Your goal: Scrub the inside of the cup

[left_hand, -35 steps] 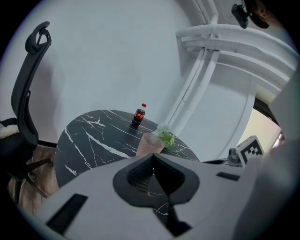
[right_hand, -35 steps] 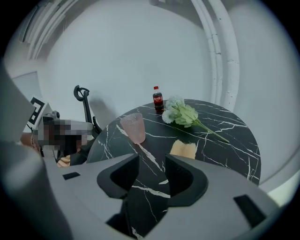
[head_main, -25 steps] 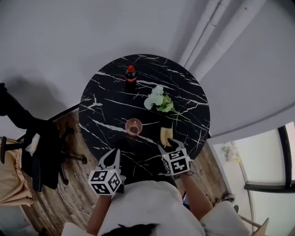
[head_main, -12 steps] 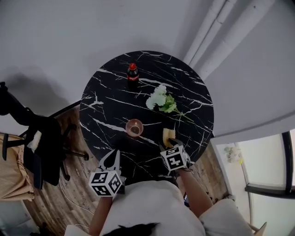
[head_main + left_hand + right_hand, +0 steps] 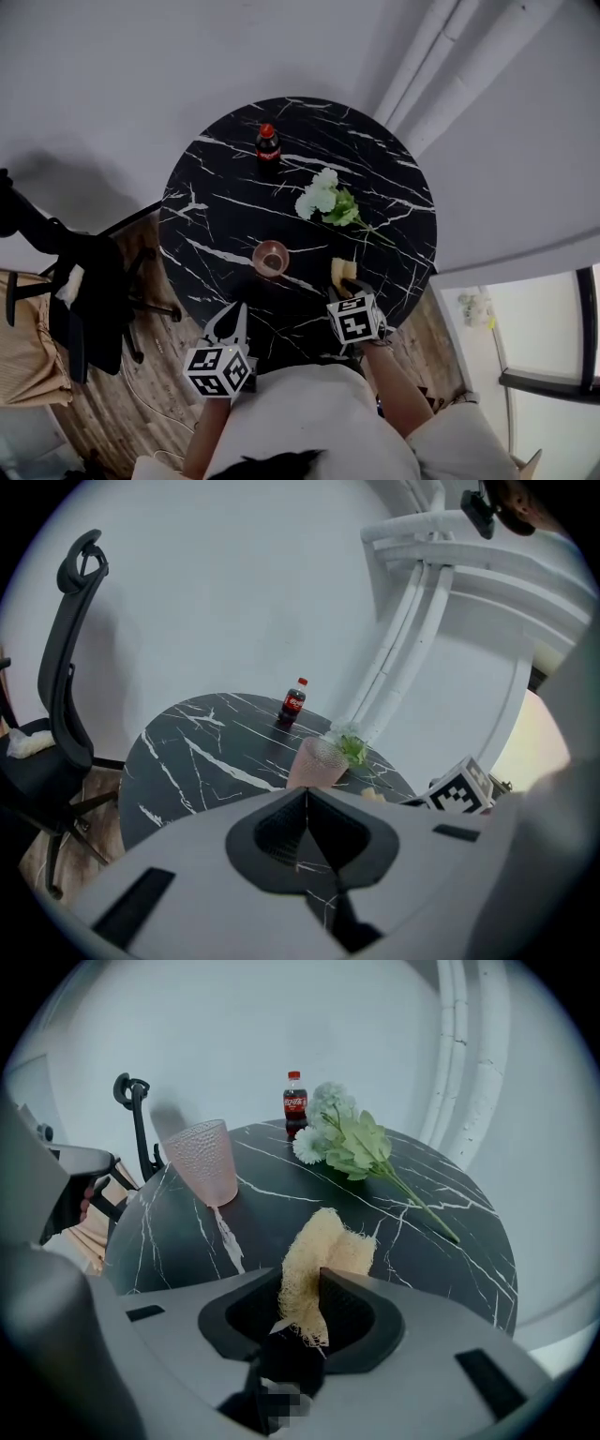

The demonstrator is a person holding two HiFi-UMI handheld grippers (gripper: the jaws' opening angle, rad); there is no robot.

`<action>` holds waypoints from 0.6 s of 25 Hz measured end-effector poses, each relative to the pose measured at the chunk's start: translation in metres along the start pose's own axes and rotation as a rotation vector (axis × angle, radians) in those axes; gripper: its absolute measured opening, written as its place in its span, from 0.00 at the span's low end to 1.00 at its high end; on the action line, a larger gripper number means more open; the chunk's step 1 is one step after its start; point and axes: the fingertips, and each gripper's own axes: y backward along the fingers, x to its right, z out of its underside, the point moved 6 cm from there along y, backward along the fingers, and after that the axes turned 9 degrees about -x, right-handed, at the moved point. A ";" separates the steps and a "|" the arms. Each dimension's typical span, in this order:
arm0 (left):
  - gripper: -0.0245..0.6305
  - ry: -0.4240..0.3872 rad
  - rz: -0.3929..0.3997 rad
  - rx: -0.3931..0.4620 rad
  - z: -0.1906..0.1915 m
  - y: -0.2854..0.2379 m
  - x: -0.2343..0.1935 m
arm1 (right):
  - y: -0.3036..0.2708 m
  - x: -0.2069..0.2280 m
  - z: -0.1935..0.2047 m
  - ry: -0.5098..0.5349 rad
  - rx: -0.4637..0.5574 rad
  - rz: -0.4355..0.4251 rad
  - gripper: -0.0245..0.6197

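Observation:
A pink textured cup (image 5: 271,259) stands upright near the front of the round black marble table (image 5: 216,187); the left gripper view shows the cup (image 5: 319,762) just beyond the jaws, and in the right gripper view the cup (image 5: 203,1162) is far to the left. A tan loofah sponge (image 5: 323,1251) lies right of the cup, small in the head view (image 5: 339,273). My right gripper (image 5: 305,1302) has just been closing, and its pads now pinch the sponge's near end. My left gripper (image 5: 232,314) hovers shut and empty at the table's front edge.
A cola bottle (image 5: 267,143) stands at the table's far side. A bunch of white flowers (image 5: 323,202) with green stems lies behind the sponge. A black office chair (image 5: 84,300) stands left of the table, and white pipes (image 5: 441,66) run up the wall.
The right gripper has come down and forward over the sponge, and its jaws have closed in on it. The left gripper has stayed put.

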 end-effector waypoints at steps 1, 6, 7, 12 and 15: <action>0.05 -0.010 0.005 -0.002 0.000 -0.002 0.002 | 0.000 0.001 0.000 -0.006 -0.001 0.004 0.21; 0.05 -0.022 0.009 -0.037 0.002 -0.012 0.005 | 0.004 0.003 -0.001 -0.005 0.030 0.015 0.15; 0.05 -0.020 0.016 -0.042 0.002 -0.013 0.006 | 0.004 0.004 -0.001 -0.001 0.030 0.015 0.14; 0.06 -0.027 0.037 -0.052 0.002 -0.018 0.009 | 0.003 0.002 0.000 0.010 0.023 0.026 0.13; 0.06 -0.033 0.041 -0.046 0.001 -0.020 0.010 | 0.004 0.004 -0.001 0.016 0.022 0.014 0.13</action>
